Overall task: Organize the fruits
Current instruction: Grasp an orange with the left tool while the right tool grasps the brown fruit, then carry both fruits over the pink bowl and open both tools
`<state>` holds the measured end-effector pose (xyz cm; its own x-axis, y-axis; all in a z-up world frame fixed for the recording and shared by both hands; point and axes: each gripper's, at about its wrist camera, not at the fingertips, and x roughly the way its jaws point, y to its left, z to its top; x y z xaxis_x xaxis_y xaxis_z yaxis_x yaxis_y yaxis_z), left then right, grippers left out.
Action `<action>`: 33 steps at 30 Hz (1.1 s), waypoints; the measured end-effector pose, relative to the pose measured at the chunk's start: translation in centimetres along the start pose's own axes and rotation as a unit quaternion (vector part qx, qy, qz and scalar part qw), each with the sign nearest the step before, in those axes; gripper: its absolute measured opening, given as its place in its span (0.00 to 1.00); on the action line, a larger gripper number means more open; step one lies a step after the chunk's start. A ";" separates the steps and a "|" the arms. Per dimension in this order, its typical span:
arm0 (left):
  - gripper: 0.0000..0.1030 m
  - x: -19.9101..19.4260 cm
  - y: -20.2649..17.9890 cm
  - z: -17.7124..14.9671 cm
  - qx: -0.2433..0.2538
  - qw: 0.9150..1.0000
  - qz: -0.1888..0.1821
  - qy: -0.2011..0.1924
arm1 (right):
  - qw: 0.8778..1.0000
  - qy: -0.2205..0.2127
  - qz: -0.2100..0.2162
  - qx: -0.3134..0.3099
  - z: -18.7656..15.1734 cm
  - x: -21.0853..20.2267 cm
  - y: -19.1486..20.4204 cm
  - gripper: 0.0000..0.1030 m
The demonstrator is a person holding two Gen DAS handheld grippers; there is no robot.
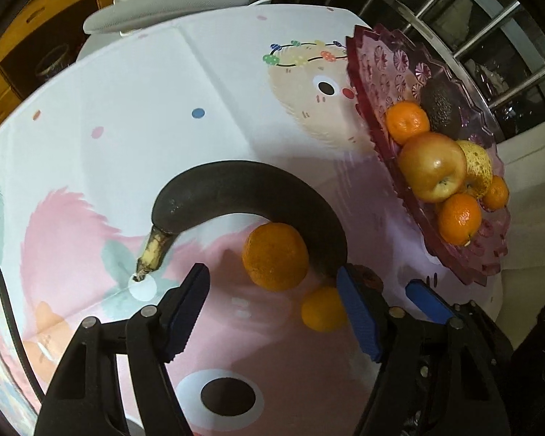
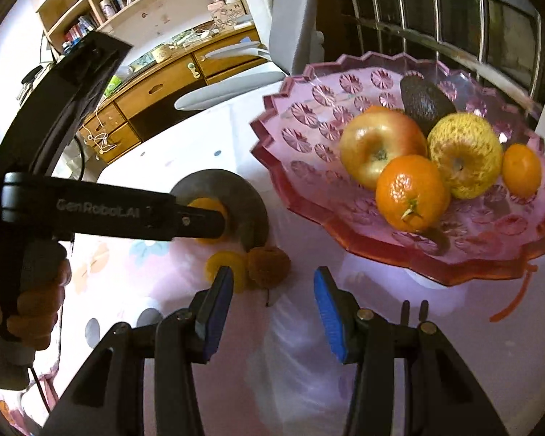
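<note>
A: Left gripper [image 1: 270, 312] jaws apart, nothing between the pads. Pointing down at the orange [image 1: 275, 256], mid-frame, tucked inside the curve of the black banana [image 1: 250, 189]. A smaller orange [image 1: 321, 309] sits just below it, right against the gripper's right finger.

B: Right gripper [image 2: 272, 301]?

A: Also apart and empty, low centre of its own view. Ahead of it on the cloth is a brownish round fruit [image 2: 269, 265], touching the smaller orange.

B: Bowl?

A: Pink glass bowl [image 1: 374, 72] at the right edge of the left view, already loaded: apple [image 1: 432, 167], avocado [image 1: 441, 109], several mandarins.

B: Handling?

A: Orange looks firm and round, likely to roll; I'd pinch it across its widest part. Banana looks overripe and probably soft, so support it mid-body and squeeze lightly. Bowl is probably fragile; set fruit in, don't drop.

B: Unknowns?

A: Banana's far end is hidden behind the left finger. In the right view the left tool covers most of the orange. Brown fruit is blurred, can't identify it. Yellow pitted fruit [image 2: 465, 156] in the bowl is also unclear.
</note>
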<state>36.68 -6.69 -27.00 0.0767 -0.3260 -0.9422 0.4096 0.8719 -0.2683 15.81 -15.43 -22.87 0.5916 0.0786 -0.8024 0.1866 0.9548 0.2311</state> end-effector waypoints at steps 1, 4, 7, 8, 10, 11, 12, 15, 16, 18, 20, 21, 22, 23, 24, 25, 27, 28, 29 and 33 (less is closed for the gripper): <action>0.68 0.3 0.2 0.1 -0.003 1.000 -0.006 0.001 | 1.000 0.001 0.000 0.002 0.0 0.3 -0.2 0.45; 0.58 1.2 0.9 0.2 -0.015 1.000 -0.021 -0.004 | 1.000 0.002 0.007 0.008 0.0 0.9 -0.7 0.44; 0.53 1.7 1.3 0.4 -0.023 0.999 -0.038 -0.014 | 1.000 0.001 0.011 0.012 -0.1 1.3 -0.7 0.42; 0.51 1.9 1.4 0.4 -0.024 0.999 -0.042 -0.011 | 1.000 0.000 0.013 0.013 -0.1 1.3 -0.7 0.42; 0.50 1.9 1.4 0.4 -0.023 0.999 -0.043 -0.014 | 1.000 0.000 0.022 0.015 -0.2 1.6 -0.6 0.40; 0.46 1.9 1.4 0.4 -0.021 0.999 -0.042 -0.017 | 0.999 0.001 0.026 0.017 -0.2 1.8 -0.6 0.39; 0.44 2.0 1.4 0.4 -0.022 0.999 -0.047 -0.016 | 0.999 -0.001 0.030 0.021 -0.2 1.9 -0.6 0.38; 0.39 2.2 1.5 0.3 -0.030 0.998 -0.053 -0.017 | 0.999 -0.006 0.040 0.033 0.0 2.2 -0.8 0.35; 0.37 2.2 1.5 0.2 -0.031 0.998 -0.052 -0.018 | 0.999 -0.006 0.042 0.033 0.1 2.2 -0.8 0.34; 0.36 2.3 1.5 0.3 -0.035 0.998 -0.055 -0.019 | 0.998 -0.008 0.048 0.034 0.3 2.3 -0.7 0.31; 0.36 2.0 1.8 0.1 -0.037 0.998 -0.055 -0.020 | 0.998 -0.008 0.055 0.041 0.5 2.5 -0.8 0.30; 0.36 2.0 1.8 0.0 -0.036 0.998 -0.053 -0.020 | 0.997 -0.007 0.058 0.048 0.5 2.5 -1.0 0.29; 0.36 1.9 1.8 0.0 -0.035 0.998 -0.050 -0.021 | 0.996 -0.006 0.063 0.057 0.6 2.6 -1.3 0.29; 0.36 1.9 1.7 0.0 -0.034 0.998 -0.048 -0.020 | 0.996 -0.005 0.065 0.060 0.6 2.6 -1.4 0.29; 0.36 1.8 1.8 0.0 -0.035 0.998 -0.047 -0.020 | 0.996 -0.003 0.066 0.062 0.6 2.6 -1.4 0.28; 0.36 1.7 1.8 -0.1 -0.035 0.998 -0.046 -0.021 | 0.996 -0.002 0.065 0.060 0.6 2.6 -1.4 0.28; 0.36 1.3 1.8 -0.1 -0.035 0.998 -0.044 -0.024 | 0.996 -0.001 0.064 0.059 0.6 2.5 -1.2 0.28; 0.36 1.1 1.7 -0.2 -0.035 0.998 -0.043 -0.026 | 0.996 0.000 0.065 0.060 0.6 2.4 -1.2 0.27; 0.36 0.9 1.7 -0.2 -0.034 0.998 -0.042 -0.027 | 0.996 0.001 0.066 0.061 0.6 2.3 -1.1 0.27; 0.36 -0.5 1.4 -0.6 -0.031 0.998 -0.038 -0.034 | 0.996 -0.002 0.067 0.066 0.2 1.2 -0.9 0.27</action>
<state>36.67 -5.11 -27.03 0.1097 -0.4148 -0.9033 0.3602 0.8636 -0.3528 16.54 -16.26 -23.96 0.6209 0.2015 -0.7576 0.2073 0.8898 0.4066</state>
